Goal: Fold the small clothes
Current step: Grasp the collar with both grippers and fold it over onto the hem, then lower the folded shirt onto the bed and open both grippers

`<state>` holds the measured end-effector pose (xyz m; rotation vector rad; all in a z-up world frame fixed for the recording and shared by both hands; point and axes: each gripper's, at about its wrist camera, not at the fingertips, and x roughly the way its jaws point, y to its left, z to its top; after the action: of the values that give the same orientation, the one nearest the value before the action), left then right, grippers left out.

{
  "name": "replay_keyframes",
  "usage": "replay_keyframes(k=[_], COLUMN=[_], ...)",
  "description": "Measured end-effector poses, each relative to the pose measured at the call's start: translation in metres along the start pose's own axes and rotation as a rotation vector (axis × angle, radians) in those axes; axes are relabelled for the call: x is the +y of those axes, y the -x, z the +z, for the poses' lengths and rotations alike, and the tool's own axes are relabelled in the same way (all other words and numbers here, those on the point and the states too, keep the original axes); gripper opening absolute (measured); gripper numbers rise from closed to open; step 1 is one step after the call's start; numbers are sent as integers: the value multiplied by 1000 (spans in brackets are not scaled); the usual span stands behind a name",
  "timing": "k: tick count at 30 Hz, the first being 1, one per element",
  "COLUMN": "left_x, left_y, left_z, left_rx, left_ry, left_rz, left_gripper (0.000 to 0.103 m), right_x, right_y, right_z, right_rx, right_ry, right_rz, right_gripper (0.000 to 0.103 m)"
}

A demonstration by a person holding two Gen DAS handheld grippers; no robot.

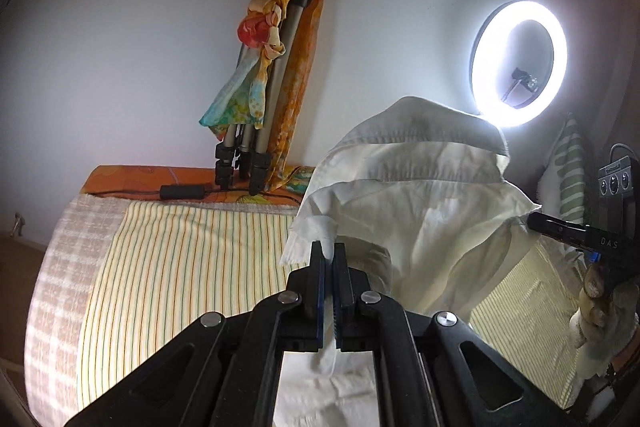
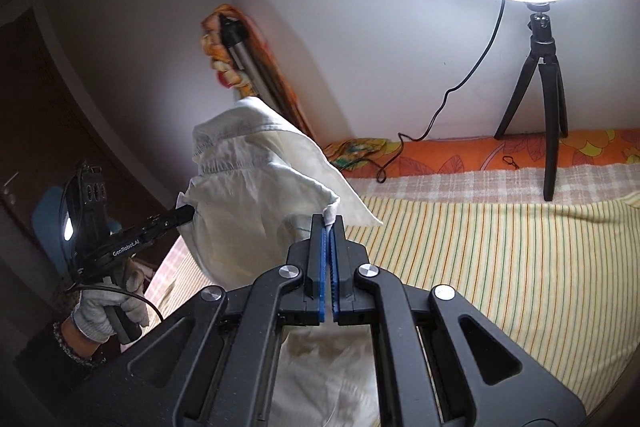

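1. Left wrist view: left gripper (image 1: 329, 255) pinching one corner of the shirt (image 1: 420, 211); limp, light, draping off the bed (image 1: 180, 259).
2. Right wrist view: right gripper (image 2: 328, 227) clamped on another shirt corner; soft, thin, best gripped at seams.

"GenRobot.AI", apparently, on left gripper (image 2: 185, 215)

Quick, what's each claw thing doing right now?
Left gripper: closed on the white garment.
Right gripper: closed on the same garment.
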<state>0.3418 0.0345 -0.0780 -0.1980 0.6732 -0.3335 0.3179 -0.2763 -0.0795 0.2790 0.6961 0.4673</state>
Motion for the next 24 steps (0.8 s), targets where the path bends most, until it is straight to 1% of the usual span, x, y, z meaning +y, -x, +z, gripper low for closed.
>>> replay_keyframes(k=[2, 6, 13, 19, 21, 24], left_x=[-2, -8, -17, -21, -21, -22], left_y=[17, 37, 66, 74, 77, 83], left_z=[-11, -37, -90, -139, -152, -169], left_rx=[-7, -2, 7, 48, 59, 71], left_ry=[6, -4, -31, -53, -57, -80], left_rz=[-4, -4, -1, 20, 26, 37], left_gripper=[0, 0, 0, 0, 0, 1], right_x=[9, 22, 26, 35, 35, 38], right_y=[10, 26, 50, 53, 50, 47], right_z=[-12, -41, -97, -139, -147, -161], right_rx=[6, 23, 52, 94, 109, 130], right_ry=[16, 34, 36, 70, 78, 124], right_rz=[3, -2, -7, -19, -26, -70], right_gripper=[3, 3, 3, 3, 3, 3])
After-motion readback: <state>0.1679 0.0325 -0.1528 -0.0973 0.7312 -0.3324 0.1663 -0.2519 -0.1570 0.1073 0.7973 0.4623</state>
